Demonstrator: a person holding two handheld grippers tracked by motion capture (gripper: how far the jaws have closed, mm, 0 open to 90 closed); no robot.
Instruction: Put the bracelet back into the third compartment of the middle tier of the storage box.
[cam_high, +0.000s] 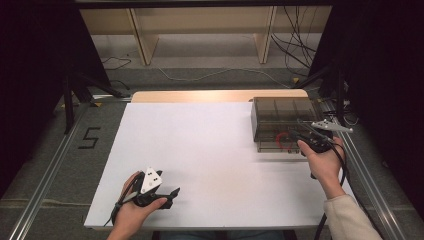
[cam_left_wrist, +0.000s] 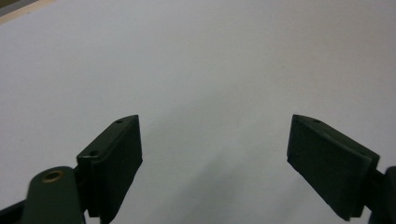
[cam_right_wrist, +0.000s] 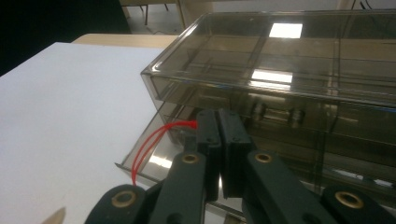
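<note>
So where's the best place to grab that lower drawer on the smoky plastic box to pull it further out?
Take the red cord loop at the drawer's front, coming from the person's side of the box. The drawer front is a flat, smooth wall with no visible knob, so the loop looks like the only easy purchase. The right gripper is already shut on that loop; the left gripper rests open.

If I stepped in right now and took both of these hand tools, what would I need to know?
Left gripper: open, holding nothing, low over the white table near its front edge.
Right gripper: jaws shut on the red loop at the drawer of the smoky clear box, far right of the table.
Done: the drawer sticks out partway.
Left: probably pulling it further; what comes after is unclear.
</note>
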